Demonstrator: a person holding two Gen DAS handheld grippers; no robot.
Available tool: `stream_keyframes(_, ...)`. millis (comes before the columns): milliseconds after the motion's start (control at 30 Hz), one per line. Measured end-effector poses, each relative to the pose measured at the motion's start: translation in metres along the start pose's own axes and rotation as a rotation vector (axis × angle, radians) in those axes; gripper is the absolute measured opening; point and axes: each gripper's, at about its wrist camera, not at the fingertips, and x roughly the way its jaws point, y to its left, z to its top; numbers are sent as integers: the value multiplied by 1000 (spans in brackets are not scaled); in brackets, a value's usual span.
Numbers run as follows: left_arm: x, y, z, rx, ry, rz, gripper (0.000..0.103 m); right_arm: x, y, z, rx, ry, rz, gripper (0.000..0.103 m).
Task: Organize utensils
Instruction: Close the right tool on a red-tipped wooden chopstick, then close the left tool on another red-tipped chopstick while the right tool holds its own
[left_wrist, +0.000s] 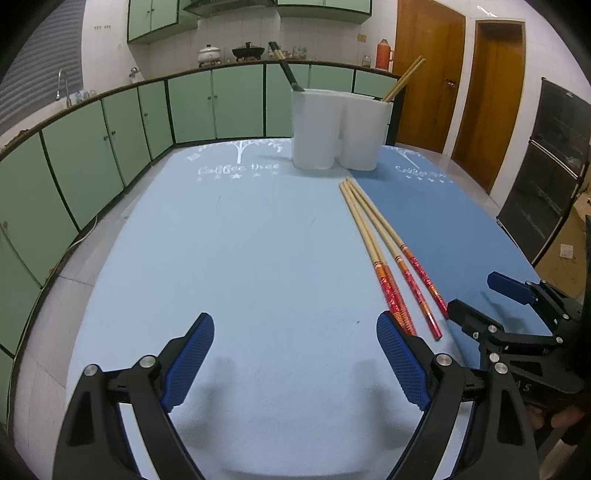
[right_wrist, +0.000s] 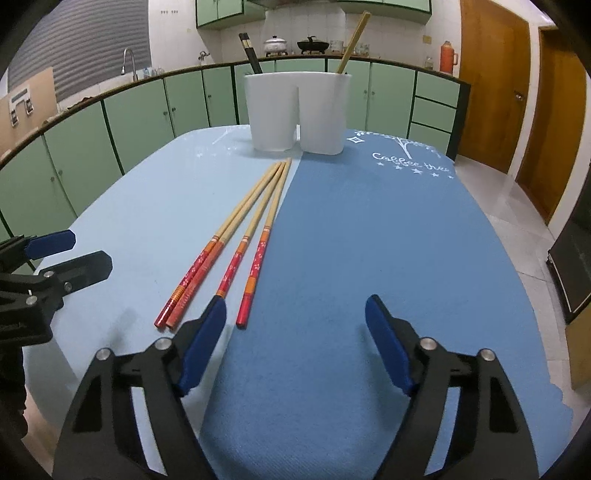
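Both grippers are hovering low over the table, close to the loose chopsticks, with nothing held yet.

The left gripper (left_wrist: 295, 358) is standing with its fingers spread, and the right gripper (right_wrist: 295, 343) is also holding its fingers apart, empty between them. The red-handled chopsticks (right_wrist: 236, 243) are lying on the blue mat (right_wrist: 369, 240), their red ends just beside the left finger (right_wrist: 205, 343) of the right gripper, tips pointing away toward the white holder (right_wrist: 297, 110). I think the right gripper should be shifting a little to its left, so one chopstick is coming between the pads, and be closing on the red end, not the slim tip.
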Motion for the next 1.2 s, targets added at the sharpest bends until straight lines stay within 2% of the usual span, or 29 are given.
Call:
stream_keyframes(167,3,1,0,0,8,-2,88,5,3,0,-6,25,-1,61)
stream_keyframes(367,7,-2,-2,11,20,-11,88,8,10,0,-23,37,13,43)
stream_keyframes(467,7,-5,-3,18,25,-16,88,8,15,0,-45,34,24,30)
stream_keyframes(533,6,-7,-4,22,29,-22,88,7,19,-1,-62,35,45,11)
stream_keyframes(567,6,-8,-5,26,30,-25,88,8,20,0,-67,37,47,7)
stream_keyframes(967,16,-35,-9,68,73,-65,88,1,-16,-3,37,44,43,5)
stream_keyframes(1200,27,-42,-12,76,102,-41,86,0,-17,-6,31,38,46,5)
